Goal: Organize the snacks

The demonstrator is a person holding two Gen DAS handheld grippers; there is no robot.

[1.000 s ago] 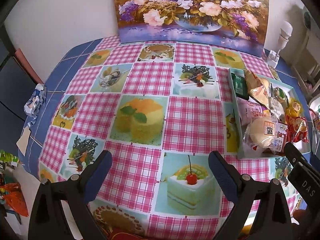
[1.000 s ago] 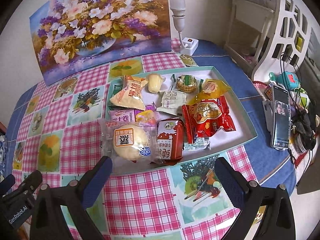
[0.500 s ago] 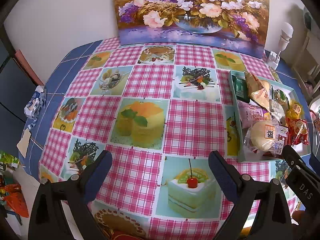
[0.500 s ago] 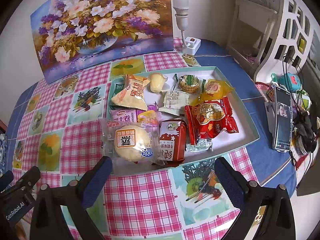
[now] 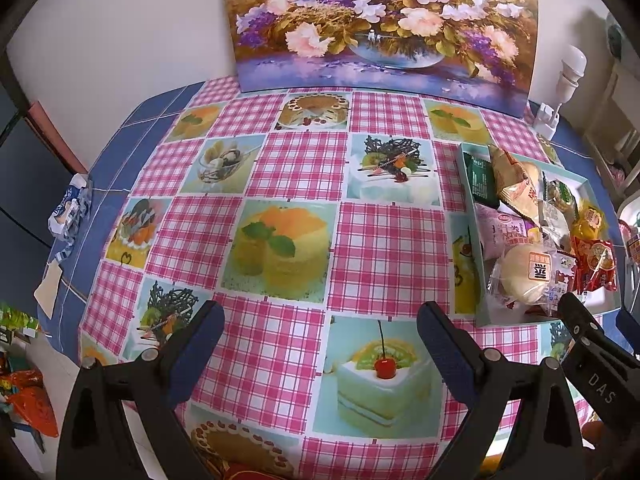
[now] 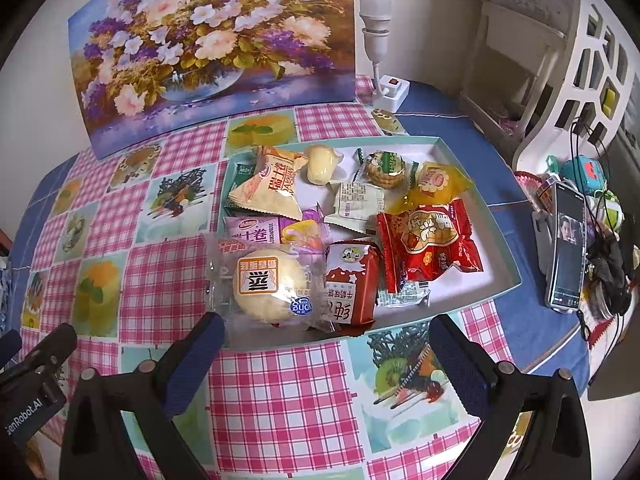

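A shallow teal-rimmed tray (image 6: 496, 236) on the table holds several wrapped snacks: a round bun in clear wrap (image 6: 272, 288), a red-brown bar (image 6: 352, 288), a red packet (image 6: 428, 240), a yellow packet (image 6: 436, 180), a cream triangular pack (image 6: 272, 188) and a purple pack (image 6: 260, 232). My right gripper (image 6: 324, 344) hangs open just short of the tray's near rim, holding nothing. My left gripper (image 5: 320, 340) is open and empty over the pink checked tablecloth (image 5: 280, 220), with the tray (image 5: 472, 216) off to its right.
A flower painting (image 6: 216, 40) leans on the wall behind the table. A white lamp on a socket block (image 6: 384, 76) stands at the back. A phone on a stand (image 6: 568, 248) and cables sit right of the tray. A blue-white wrapper (image 5: 68, 212) lies at the table's left edge.
Both grippers have drawn back slightly and risen, so the table and tray look a bit farther off. Both stay open and empty; no snack has moved.
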